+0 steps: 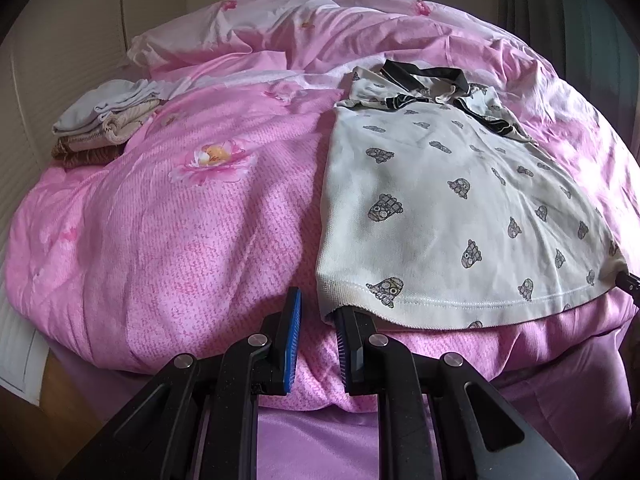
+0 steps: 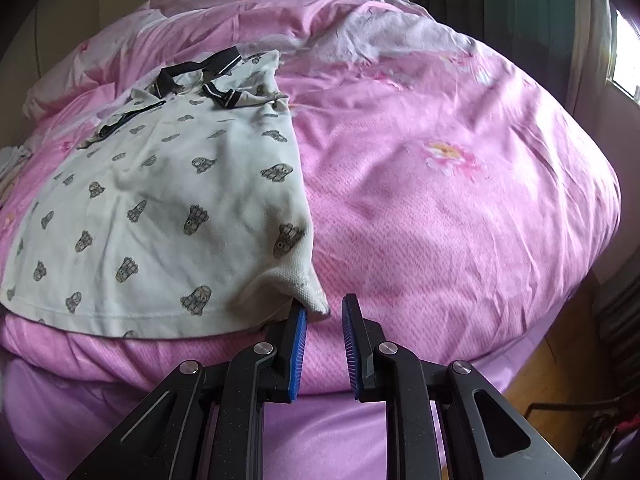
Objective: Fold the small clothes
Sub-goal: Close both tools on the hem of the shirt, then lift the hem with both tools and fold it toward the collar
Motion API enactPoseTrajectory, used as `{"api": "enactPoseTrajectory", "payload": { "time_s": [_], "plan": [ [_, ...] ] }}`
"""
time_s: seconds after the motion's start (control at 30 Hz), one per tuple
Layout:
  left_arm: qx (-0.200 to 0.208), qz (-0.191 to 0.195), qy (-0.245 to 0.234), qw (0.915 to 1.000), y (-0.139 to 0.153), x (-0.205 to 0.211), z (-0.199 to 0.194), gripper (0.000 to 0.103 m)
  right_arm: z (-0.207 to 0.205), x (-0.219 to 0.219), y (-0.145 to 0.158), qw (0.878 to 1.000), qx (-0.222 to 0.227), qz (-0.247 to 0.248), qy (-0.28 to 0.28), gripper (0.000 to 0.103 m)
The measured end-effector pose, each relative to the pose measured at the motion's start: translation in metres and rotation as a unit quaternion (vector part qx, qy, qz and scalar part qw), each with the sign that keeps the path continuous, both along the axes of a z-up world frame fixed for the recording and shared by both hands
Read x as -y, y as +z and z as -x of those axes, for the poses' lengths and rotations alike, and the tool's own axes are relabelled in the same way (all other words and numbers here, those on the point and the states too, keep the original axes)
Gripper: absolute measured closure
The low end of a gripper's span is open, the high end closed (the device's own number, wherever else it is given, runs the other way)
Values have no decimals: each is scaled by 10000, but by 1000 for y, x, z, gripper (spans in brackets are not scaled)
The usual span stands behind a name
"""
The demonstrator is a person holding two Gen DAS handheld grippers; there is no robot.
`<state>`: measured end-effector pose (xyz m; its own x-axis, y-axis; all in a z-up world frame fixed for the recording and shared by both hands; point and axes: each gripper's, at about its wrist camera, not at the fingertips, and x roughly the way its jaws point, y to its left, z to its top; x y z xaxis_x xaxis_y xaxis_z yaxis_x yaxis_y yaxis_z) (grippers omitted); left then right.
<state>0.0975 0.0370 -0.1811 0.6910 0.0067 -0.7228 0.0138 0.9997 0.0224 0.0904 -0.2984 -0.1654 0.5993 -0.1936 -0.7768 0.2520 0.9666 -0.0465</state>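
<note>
one small cream polo shirt with a black collar and grey cartoon-face print (image 1: pixel 444 208) lies spread flat on the rumpled pink floral quilt (image 1: pixel 192 232), collar away from the cameras and hem toward them at the near edge of the bed. the left gripper (image 1: pixel 318 312) has its jaws parted with bare quilt between the blue pads; the shirt's left hem corner sits beside the gap, draped over the tip of the right-hand finger, not between the two. the right gripper (image 2: pixel 324 312) is likewise spread apart, and the shirt's right hem corner droops over the tip of its left-hand finger, with only a point of cloth hanging at the edge of the gap. neither pair of jaws is clamped on the fabric.

only the left wrist view shows one stack of folded clothes in grey, beige and brown (image 1: pixel 100 124) at the far left of the quilt, well apart from the shirt, and a dark tip of the other gripper at the shirt's right hem corner. only the right wrist view shows the wooden floor (image 2: pixel 560 364) beside the bed and a bright window (image 2: pixel 626 52) at the upper right.

count: one shirt spread out, one folded stack, two grippers.
</note>
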Motion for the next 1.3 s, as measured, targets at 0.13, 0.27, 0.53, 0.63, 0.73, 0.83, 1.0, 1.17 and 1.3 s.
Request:
{"api": "enactPoseTrajectory", "payload": {
  "time_s": [0.13, 0.27, 0.53, 0.63, 0.73, 0.83, 1.0, 1.17, 1.3],
  "plan": [
    [72, 60, -15, 10000, 2, 1, 0, 86, -3, 5, -3, 9999, -65, -85, -81, 90],
    [85, 214, -24, 9997, 3, -2, -1, 97, 1, 5, 2, 9998, 78, -207, -25, 98],
    [436, 245, 117, 9987, 24, -3, 2, 97, 8, 18, 25, 9977, 478, -449, -162, 99],
    [688, 259, 164, 9972, 42, -3, 3, 97, 11, 21, 40, 9963, 691, -483, -181, 99],
    [909, 273, 162, 9954, 63, -3, 1, 97, 12, 26, 58, 9939, 908, -584, -211, 99],
    [1119, 324, 173, 9930, 86, -3, -10, 97, 6, 29, 77, 9910, 1127, -699, -198, 99],
    [1411, 464, 297, 9885, 120, -5, -42, 97, -17, 31, 115, 9847, 1566, -755, -125, 99],
    [1626, 618, 370, 9841, 147, -2, -85, 97, -46, 30, 144, 9791, 1906, -707, -68, 99],
    [1670, 732, 382, 9825, 162, 3, -126, 97, -78, 35, 160, 9761, 2050, -710, -108, 99]
  ]
}}
